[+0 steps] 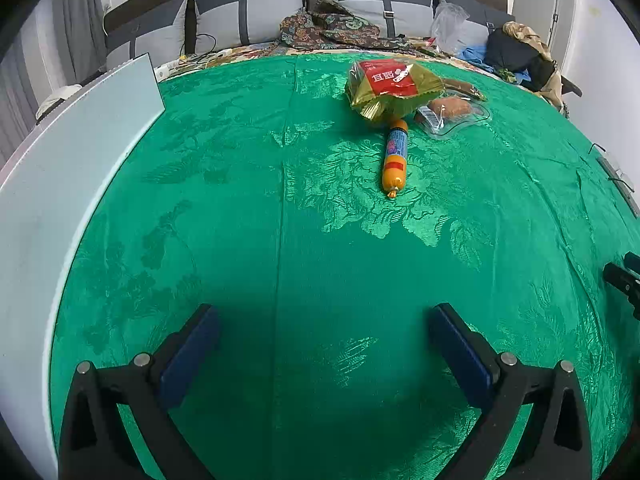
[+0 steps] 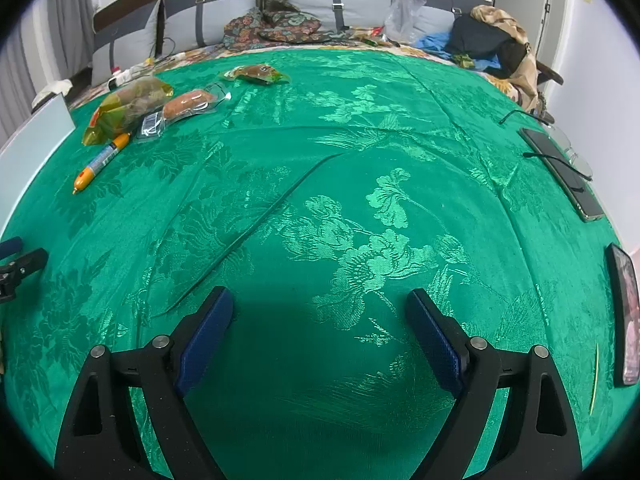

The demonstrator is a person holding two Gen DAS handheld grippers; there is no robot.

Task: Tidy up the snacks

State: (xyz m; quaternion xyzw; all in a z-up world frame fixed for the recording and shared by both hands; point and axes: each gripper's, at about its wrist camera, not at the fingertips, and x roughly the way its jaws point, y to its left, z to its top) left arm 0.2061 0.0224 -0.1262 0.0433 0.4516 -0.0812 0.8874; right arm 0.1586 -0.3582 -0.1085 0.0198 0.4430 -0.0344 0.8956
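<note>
Several snacks lie together on the green cloth (image 1: 240,208). A gold bag with a red label (image 1: 394,88) rests on the top end of an orange sausage stick (image 1: 395,156). Right of them lies a clear vacuum pack of brown food (image 1: 452,112). From the right wrist the same bag (image 2: 128,108), sausage (image 2: 102,162) and clear pack (image 2: 184,106) sit far left, with a brown and green packet (image 2: 258,73) further back. My left gripper (image 1: 324,314) is open over bare cloth, well short of the sausage. My right gripper (image 2: 320,296) is open too, with nothing between its blue pads.
A white panel (image 1: 60,184) stands along the cloth's left edge. Dark phones with cables (image 2: 560,168) and another screen (image 2: 624,316) lie at the right edge. Cushions, clothes and a plastic bag (image 2: 404,12) crowd the back. A thin green stick (image 2: 595,376) lies near the right.
</note>
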